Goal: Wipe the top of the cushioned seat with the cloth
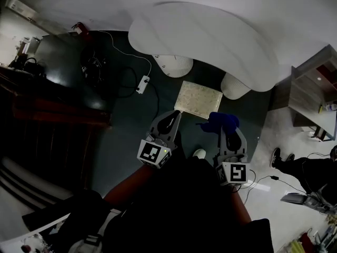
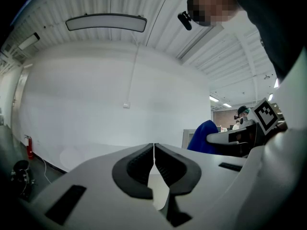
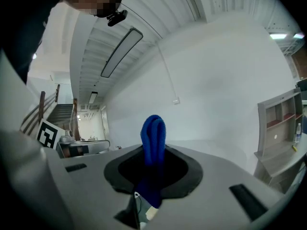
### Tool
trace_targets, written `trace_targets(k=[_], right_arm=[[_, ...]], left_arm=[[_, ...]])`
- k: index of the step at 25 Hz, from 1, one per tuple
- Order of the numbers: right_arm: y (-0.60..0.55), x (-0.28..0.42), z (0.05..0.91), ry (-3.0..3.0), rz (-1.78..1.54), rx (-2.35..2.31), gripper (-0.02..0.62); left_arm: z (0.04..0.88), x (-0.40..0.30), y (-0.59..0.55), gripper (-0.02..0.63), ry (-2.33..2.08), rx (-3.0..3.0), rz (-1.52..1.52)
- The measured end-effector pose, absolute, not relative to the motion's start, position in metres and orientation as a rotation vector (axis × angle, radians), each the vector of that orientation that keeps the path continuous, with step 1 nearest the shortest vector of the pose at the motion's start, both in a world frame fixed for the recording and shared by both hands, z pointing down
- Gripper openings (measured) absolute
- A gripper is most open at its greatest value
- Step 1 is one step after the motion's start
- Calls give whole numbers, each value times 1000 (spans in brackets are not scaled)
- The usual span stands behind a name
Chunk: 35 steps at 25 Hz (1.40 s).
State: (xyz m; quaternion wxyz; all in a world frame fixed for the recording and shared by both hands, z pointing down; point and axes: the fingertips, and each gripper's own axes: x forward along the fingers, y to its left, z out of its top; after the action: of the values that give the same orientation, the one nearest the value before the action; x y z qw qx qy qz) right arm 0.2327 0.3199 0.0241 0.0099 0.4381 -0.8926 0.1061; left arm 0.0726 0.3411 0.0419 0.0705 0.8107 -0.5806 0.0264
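Dark floor (image 1: 131, 120) lies under the 2 claws, with the white cushioned seat (image 1: 210, 41) ahead of them. The right claw (image 3: 153, 169) pinches the blue cloth (image 3: 153, 131), a folded, rounded bunch standing up beyond its jaws. The left claw (image 2: 154, 159) is closed on nothing.

Your head camera looks steeply down from above on the wide curved white cushioned seat (image 1: 205, 41). Each gripper camera rides very near behind its own jaws and faces forward and upward. All three views share the folded blue cloth (image 1: 224, 121).
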Motion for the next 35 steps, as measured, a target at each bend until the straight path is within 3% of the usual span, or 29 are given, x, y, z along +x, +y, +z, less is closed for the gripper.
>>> trace_targets(k=[8, 26, 35], right_arm=[[270, 185, 35, -2687, 307, 1406, 89], [119, 5, 84, -2527, 532, 1408, 89], [93, -13, 164, -2386, 586, 1228, 89]], left_arm=[[75, 27, 288, 20, -1638, 2406, 44], [116, -112, 155, 20, -1436, 2471, 81], [168, -142, 127, 18, -1503, 2218, 85]])
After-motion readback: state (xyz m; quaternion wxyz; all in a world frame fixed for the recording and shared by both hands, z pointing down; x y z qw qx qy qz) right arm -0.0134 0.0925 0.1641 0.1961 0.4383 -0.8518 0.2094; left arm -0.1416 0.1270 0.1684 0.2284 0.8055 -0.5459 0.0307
